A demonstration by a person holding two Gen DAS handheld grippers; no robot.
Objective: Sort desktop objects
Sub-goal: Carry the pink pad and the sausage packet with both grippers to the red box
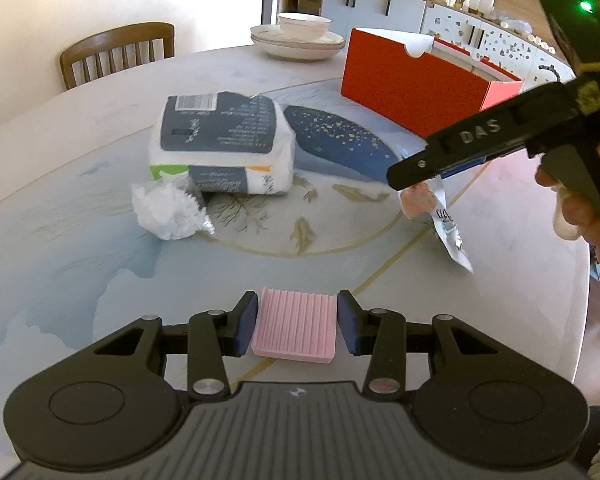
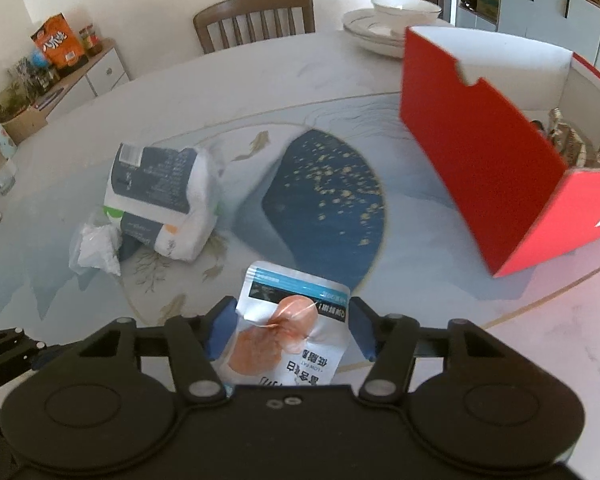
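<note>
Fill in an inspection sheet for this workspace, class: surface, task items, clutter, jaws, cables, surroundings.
Surface: round table with painted fish pattern.
Task items: pink ridged tray, snack pouch, tissue pack, crumpled plastic bag, open red box.
Clutter: bowl stacked on plates at the far edge.
Jaws: left gripper shut on the tray; right gripper shut on the pouch.
Cables: nothing seen.
Surroundings: wooden chair, cabinets behind.

"DAS" raised in black on the right gripper point(image 1: 410, 178) arm above the snack pouch point(image 2: 290, 332), "LOW FAT" upside down on that pouch beside unreadable Chinese print, barcode on the tissue pack point(image 1: 220, 144) left of the pouch
</note>
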